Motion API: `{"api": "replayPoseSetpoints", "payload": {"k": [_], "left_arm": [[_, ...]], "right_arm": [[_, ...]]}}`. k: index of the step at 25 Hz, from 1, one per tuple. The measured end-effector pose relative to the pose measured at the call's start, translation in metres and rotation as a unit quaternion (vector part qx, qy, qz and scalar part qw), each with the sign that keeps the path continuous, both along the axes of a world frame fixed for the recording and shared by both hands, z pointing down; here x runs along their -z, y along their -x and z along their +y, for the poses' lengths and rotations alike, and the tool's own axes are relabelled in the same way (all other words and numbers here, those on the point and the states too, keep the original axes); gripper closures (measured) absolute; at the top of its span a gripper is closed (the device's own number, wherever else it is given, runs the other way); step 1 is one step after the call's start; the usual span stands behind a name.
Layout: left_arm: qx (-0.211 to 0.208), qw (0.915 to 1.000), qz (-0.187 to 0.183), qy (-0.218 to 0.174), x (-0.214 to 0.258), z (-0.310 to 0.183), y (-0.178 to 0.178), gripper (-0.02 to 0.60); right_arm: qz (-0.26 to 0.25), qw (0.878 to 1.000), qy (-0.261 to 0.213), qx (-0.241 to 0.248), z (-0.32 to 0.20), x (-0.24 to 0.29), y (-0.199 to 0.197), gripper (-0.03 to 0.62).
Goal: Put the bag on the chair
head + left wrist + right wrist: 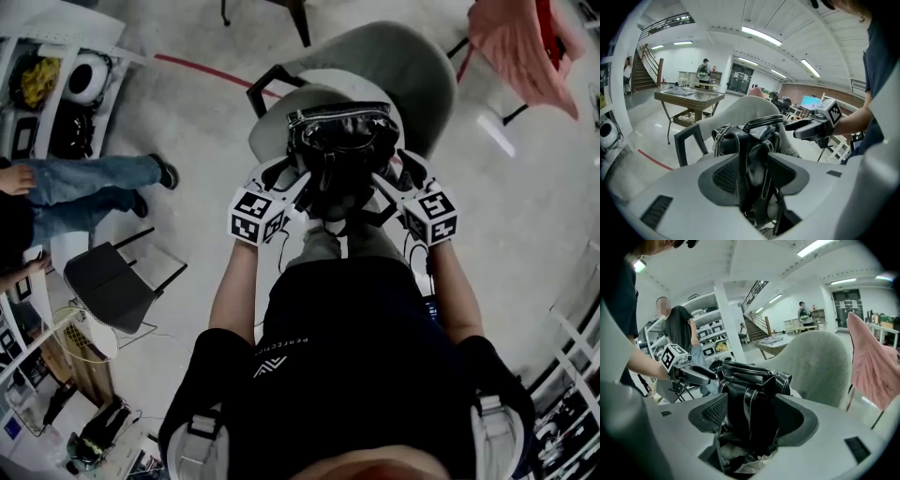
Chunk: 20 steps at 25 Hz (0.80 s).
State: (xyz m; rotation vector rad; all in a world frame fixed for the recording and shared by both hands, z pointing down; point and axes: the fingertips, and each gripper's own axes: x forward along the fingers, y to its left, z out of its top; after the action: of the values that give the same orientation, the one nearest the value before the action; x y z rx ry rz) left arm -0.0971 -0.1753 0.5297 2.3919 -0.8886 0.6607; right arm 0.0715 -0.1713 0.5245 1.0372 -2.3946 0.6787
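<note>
- left gripper (752, 176) is clamped on one side of the black bag (342, 141)
- right gripper (750, 418) is pinching the other side
- bag's right over the grey chair (412, 66) seat, can't tell if it's touching

Long ceiling light strips (761, 36) flood the hall evenly, with glare pooling on the pale floor (652, 133). Fisheye lenses bend every edge and darken the corners; the head view is dimmer.
</note>
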Motion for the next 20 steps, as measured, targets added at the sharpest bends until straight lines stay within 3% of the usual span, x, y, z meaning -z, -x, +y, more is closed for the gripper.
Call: {"api": "replayPoseSetpoints", "payload": {"k": [6,9,13,20], "left_arm": [[-0.002,0.9998,0.015,-0.009,0.015,0.014,-0.003,0.487],[-0.014,0.9998,0.002,-0.016,0.020,0.021,-0.006,0.517],[-0.030,0.9990,-0.006,-0.031,0.034,0.030,-0.017,0.538],[-0.029,0.9990,0.013,-0.032,0.050,0.036,-0.024,0.551]], "right_arm": [[-0.010,1.000,0.002,0.002,0.020,0.008,0.015,0.312],[-0.013,1.000,-0.013,-0.009,0.024,0.018,0.019,0.409],[-0.013,0.999,-0.029,-0.021,0.030,0.036,0.022,0.474],[0.001,0.999,-0.034,-0.033,0.037,0.050,0.029,0.500]]}}
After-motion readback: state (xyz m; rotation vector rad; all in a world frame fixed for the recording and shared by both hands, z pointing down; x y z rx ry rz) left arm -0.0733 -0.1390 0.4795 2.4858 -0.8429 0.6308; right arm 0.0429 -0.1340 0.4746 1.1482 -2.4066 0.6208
